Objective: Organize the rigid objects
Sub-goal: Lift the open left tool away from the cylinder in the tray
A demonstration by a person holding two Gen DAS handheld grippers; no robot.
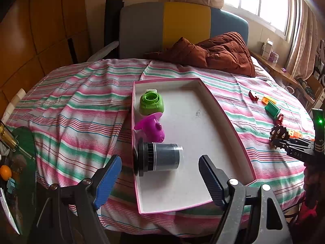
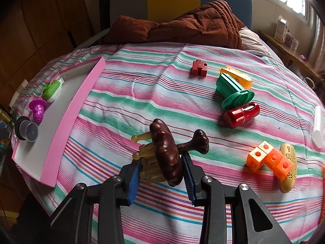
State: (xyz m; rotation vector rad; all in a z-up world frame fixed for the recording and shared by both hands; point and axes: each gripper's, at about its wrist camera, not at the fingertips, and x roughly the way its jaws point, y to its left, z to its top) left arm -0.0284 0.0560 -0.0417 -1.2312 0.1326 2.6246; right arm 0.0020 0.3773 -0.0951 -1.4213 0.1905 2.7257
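The right hand-held gripper (image 2: pixel 161 174) is closed on the brown massage brush (image 2: pixel 166 152), just above the bed (image 2: pixel 142 93). The left hand-held gripper (image 1: pixel 160 174) is held wide open and empty over the pink tray (image 1: pixel 233 134). The brush is best lifted clear, kept level, then lowered into bare tray floor.

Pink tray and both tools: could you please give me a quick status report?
Left tool open, empty, above pink-rimmed cardboard tray. Right tool shut on dark brown wooden peg massager. Three items in tray; path to it unobstructed.
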